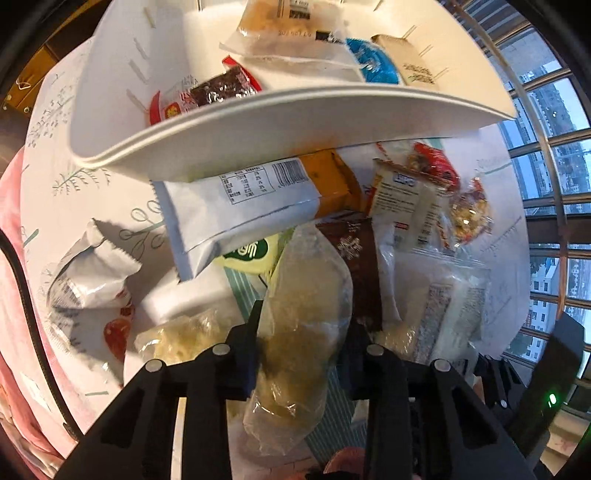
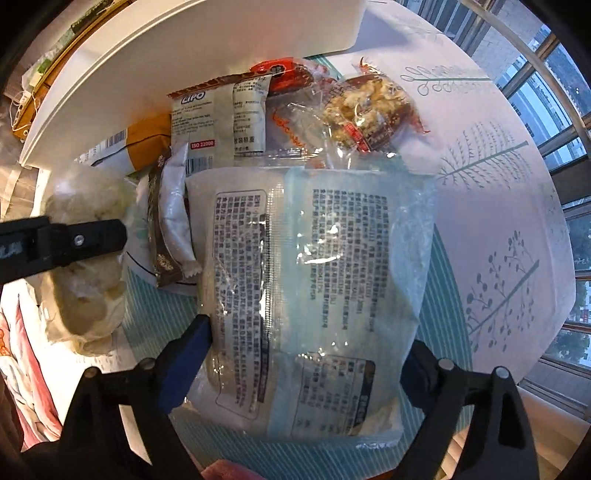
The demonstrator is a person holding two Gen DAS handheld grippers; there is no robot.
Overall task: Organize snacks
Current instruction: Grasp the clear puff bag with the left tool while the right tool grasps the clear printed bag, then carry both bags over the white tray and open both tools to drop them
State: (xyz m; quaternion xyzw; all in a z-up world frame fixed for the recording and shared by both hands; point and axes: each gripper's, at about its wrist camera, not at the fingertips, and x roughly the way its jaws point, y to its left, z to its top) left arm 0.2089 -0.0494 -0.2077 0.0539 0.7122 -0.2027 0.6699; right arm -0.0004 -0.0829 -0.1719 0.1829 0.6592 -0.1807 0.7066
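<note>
My left gripper (image 1: 303, 332) is shut on a clear bag of pale yellow snack (image 1: 299, 325), held above the snack pile; that bag also shows in the right wrist view (image 2: 85, 280) with a left finger on it. My right gripper (image 2: 306, 354) is shut on a large pale blue packet with printed text (image 2: 310, 295), its fingers (image 2: 188, 354) on both side edges. A white bin (image 1: 258, 125) stands behind the pile and holds several snacks, among them a clear pastry packet (image 1: 280, 33) and a blue packet (image 1: 376, 62).
Loose on the round table lie a white-and-orange packet (image 1: 243, 210), a LIPO packet (image 2: 218, 122), a brown packet (image 1: 354, 254), red candy bags (image 2: 369, 114) and a crumpled white bag (image 1: 88, 273). Windows are at the right. The white patterned tablecloth (image 2: 498, 221) shows at the right.
</note>
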